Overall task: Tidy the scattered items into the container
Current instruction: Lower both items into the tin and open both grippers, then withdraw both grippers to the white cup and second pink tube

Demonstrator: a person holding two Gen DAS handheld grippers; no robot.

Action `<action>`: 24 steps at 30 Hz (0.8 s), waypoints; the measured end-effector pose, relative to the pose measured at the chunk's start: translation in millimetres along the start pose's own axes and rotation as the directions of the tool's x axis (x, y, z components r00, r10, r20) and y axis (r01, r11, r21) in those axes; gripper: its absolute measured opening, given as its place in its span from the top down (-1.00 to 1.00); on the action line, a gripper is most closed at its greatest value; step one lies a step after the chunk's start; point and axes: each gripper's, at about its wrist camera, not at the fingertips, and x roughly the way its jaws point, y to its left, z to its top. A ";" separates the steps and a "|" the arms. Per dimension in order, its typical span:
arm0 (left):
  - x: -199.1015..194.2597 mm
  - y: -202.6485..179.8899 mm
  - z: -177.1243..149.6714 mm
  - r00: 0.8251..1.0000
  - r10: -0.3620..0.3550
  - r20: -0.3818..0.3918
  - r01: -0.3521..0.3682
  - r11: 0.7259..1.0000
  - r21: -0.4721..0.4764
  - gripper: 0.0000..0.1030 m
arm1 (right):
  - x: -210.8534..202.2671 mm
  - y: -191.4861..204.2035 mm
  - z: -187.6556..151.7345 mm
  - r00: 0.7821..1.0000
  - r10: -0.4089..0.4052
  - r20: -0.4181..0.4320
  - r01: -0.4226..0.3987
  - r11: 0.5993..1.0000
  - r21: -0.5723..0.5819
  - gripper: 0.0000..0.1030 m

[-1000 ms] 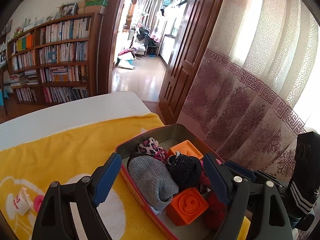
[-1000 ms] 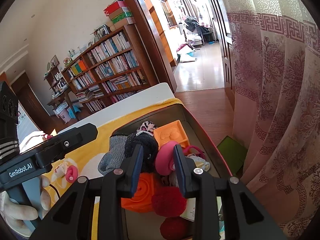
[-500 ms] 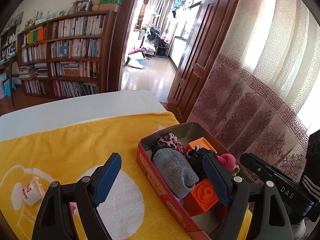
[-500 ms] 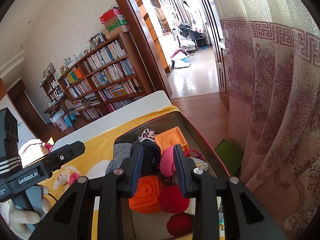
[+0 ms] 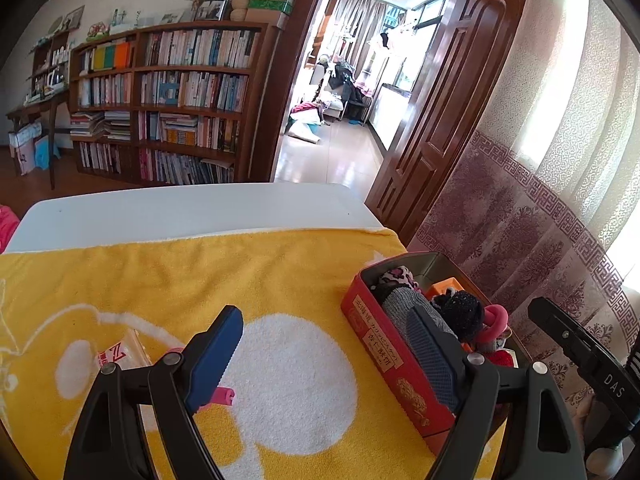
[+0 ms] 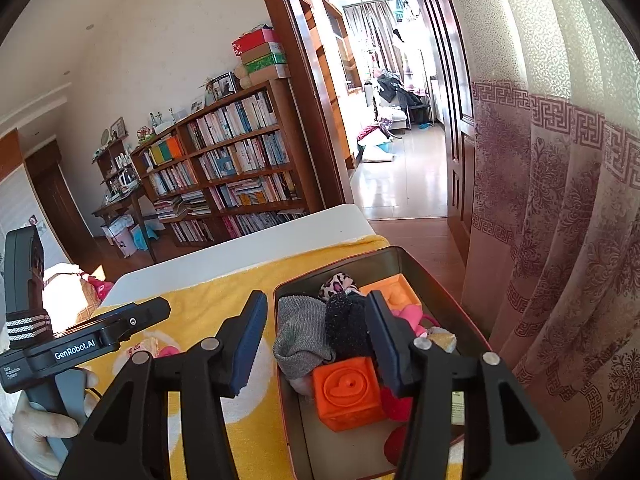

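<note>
A red tin (image 5: pixel 384 340) stands on the yellow towel (image 5: pixel 200 276) at the table's right end; it also shows in the right wrist view (image 6: pixel 292 412). It holds a grey sock (image 6: pixel 300 332), a black sock (image 6: pixel 348 324), orange blocks (image 6: pixel 348 392), a pink item (image 6: pixel 412 314) and red pompoms. My right gripper (image 6: pixel 316 344) is open and empty above the tin's left wall. My left gripper (image 5: pixel 324 356) is open and empty above the towel, left of the tin. A pink item (image 5: pixel 222 396) and a white packet (image 5: pixel 120 354) lie on the towel under its left finger.
The white table (image 5: pixel 180 208) extends beyond the towel. A patterned curtain (image 5: pixel 540 200) hangs close to the right of the tin. A bookshelf (image 5: pixel 168 100) and an open doorway stand behind the table.
My right gripper has opened and let the pink item go into the tin. My left gripper has moved left, away from the tin and over the towel.
</note>
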 end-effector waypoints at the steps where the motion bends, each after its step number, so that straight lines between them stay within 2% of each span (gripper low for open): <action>1: -2.3 5.5 -1.3 1.000 0.007 0.002 -0.007 1.000 -0.008 -0.66 | -0.3 2.2 0.1 1.000 0.006 -0.002 -0.006 1.000 0.003 -0.09; 6: -14.1 36.7 -6.8 0.999 0.047 0.007 -0.047 0.998 -0.047 -0.66 | 1.8 20.2 -2.9 0.999 0.041 -0.022 -0.041 0.999 -0.004 -0.10; 12: -26.0 78.7 -15.7 0.995 0.098 -0.001 -0.098 0.990 -0.103 -0.66 | 19.0 63.3 -23.1 0.989 0.107 -0.102 -0.115 0.991 -0.075 -0.12; 18: -34.2 113.9 -23.9 0.989 0.146 -0.019 -0.147 0.977 -0.155 -0.66 | 40.5 111.9 -43.7 0.970 0.155 -0.188 -0.189 0.966 -0.177 -0.12; 24: -33.6 137.4 -32.3 0.986 0.164 -0.041 -0.169 0.968 -0.186 -0.66 | 63.5 140.1 -56.2 0.944 0.184 -0.273 -0.245 0.947 -0.210 -0.12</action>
